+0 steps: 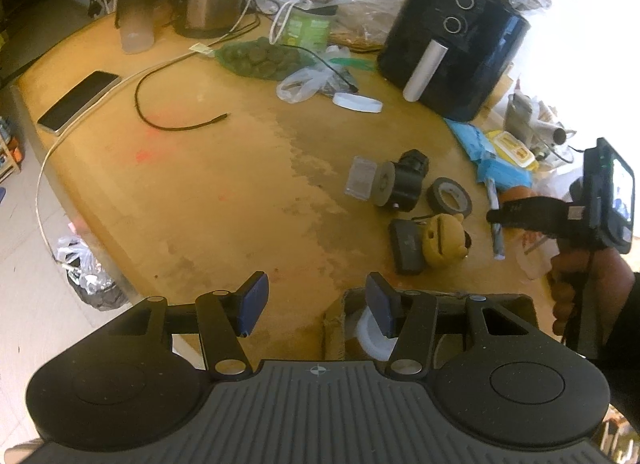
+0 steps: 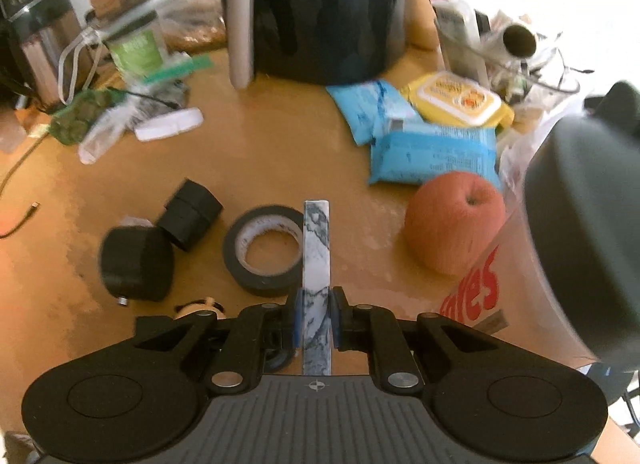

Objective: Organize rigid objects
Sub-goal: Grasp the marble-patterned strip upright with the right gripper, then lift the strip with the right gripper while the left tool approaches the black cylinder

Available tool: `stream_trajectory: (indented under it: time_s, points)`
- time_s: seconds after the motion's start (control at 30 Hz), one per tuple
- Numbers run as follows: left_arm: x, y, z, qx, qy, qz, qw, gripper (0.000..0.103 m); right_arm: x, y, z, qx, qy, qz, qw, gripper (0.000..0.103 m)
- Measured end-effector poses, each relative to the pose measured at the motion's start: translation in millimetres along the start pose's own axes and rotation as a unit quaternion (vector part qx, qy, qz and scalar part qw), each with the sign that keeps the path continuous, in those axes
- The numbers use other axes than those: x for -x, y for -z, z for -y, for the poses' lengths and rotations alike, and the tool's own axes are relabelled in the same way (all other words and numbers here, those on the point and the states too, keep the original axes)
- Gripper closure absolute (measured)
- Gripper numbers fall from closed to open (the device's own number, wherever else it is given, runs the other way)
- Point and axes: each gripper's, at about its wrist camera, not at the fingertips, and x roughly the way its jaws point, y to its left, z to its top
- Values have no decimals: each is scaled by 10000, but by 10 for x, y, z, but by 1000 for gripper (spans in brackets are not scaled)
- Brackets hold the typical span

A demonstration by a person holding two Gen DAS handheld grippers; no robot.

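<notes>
The right gripper (image 2: pixel 315 318), tilted steeply down over the table (image 1: pixel 208 184), pinches a marbled strip (image 2: pixel 317 248) between closed pads, the strip jutting forward beside a tape roll (image 2: pixel 266 250) and an apple (image 2: pixel 454 224). The left gripper (image 1: pixel 316 304) hovers partly open and empty above a cardboard box (image 1: pixel 334 328), whose contents its body largely hides.

Bear toy (image 2: pixel 200 306) mostly hidden behind the right claw (image 2: pixel 316 318)
</notes>
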Motion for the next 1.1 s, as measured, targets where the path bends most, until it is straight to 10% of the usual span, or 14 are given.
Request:
stream_trajectory:
  time_s: [0.9, 1.1]
  points:
    - [-380, -322, 580, -1213, 106, -9, 9926, 48, 871, 299, 394, -357, -927, 374, 9943, 87]
    - [-539, -409, 685, -1401, 60, 141, 9900, 26, 967, 410, 485, -514, -971, 326, 9934, 87]
